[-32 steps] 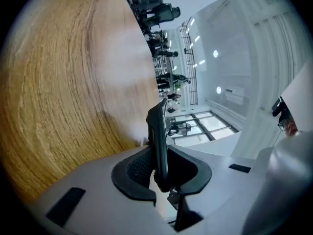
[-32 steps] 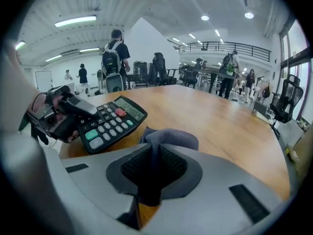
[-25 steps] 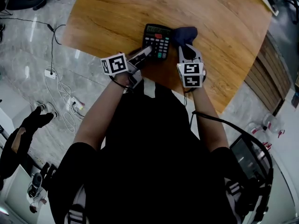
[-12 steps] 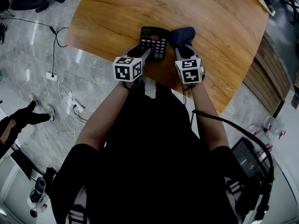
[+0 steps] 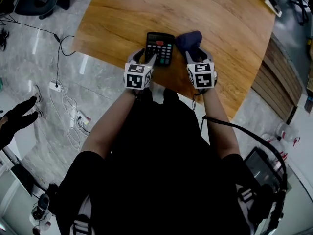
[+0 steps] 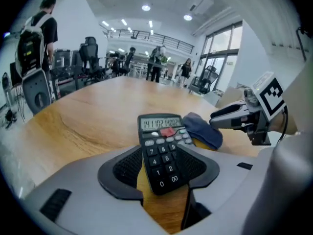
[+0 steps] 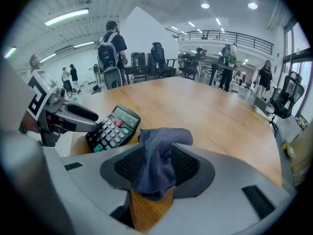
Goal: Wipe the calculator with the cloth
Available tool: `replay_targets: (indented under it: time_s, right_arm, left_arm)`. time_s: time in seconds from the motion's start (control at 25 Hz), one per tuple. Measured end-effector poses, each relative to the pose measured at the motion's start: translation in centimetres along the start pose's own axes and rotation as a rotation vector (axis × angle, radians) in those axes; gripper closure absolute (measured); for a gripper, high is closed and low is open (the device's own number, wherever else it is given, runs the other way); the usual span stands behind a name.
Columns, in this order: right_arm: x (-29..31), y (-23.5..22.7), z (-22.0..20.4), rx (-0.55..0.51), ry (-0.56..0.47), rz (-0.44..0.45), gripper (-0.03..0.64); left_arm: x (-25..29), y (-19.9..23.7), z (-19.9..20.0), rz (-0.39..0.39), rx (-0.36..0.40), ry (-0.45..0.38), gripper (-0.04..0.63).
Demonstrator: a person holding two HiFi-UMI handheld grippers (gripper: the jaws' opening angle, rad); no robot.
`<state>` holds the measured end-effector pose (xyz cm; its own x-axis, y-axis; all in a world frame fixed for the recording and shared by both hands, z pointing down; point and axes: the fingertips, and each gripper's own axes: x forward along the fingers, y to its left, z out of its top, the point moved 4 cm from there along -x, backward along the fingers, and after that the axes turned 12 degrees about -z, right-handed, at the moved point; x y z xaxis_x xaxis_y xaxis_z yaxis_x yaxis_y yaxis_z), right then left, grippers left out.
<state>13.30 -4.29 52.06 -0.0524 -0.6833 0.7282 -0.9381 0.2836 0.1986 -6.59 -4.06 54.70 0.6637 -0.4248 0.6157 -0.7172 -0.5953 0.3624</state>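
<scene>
We are watching both grippers let go at once. A second ago the left gripper was rolled onto its side and nipped on the near left corner of the calculator, and the right gripper was pinched narrow on the cloth. Now the left one is sitting upright again and the calculator is lying flat, keys up, close to the near edge of the wooden table. The left jaws are opening wide; the calculator's near end is lying between the pads, with bare wood showing beside it, so we are reading no grip there. The right jaws are opening wide too, and the dark blue cloth is standing bunched in the gap, just right of the calculator, slack rather than squeezed. We are judging that the wiping is pausing or ending here, with both things released on the table
</scene>
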Motion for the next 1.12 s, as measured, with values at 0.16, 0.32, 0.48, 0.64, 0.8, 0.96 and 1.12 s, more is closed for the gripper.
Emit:
replay_targets:
  time_s: [0.16, 0.32, 0.48, 0.64, 0.8, 0.96, 1.12]
  right_arm:
    - [-2.6, -1.1, 2.6, 0.031, -0.081, -0.024, 0.489]
    - [-6.4, -0.6, 6.5, 0.066, -0.223, -0.052, 0.491]
    - [-10.9, 1.1, 10.8, 0.109, -0.423, -0.039, 0.536]
    - [-13.8, 2.8, 13.0, 0.132, -0.556, -0.031, 0.600]
    - [-15.4, 4.3, 13.0, 0.136, -0.610, -0.019, 0.601]
    - [-15.4, 4.4, 12.6, 0.132, -0.610, -0.030, 0.601]
    - [-15.4, 3.6, 12.6, 0.151, -0.595, -0.050, 0.601]
  left_arm:
    - [-2.5, -1.8, 3.7, -0.013, 0.113, -0.128, 0.382]
    - [-6.1, -3.8, 7.8, -0.032, 0.163, -0.284, 0.465]
    - [-10.0, -5.9, 11.1, -0.047, 0.207, -0.414, 0.578]
    - [-12.4, -7.2, 12.8, -0.033, 0.257, -0.497, 0.588]
    - [-13.1, -6.7, 13.0, 0.038, 0.271, -0.521, 0.588]
    - [-13.3, -6.5, 13.7, 0.017, 0.288, -0.525, 0.588]
    - [-12.9, -7.2, 14.1, -0.020, 0.319, -0.517, 0.588]
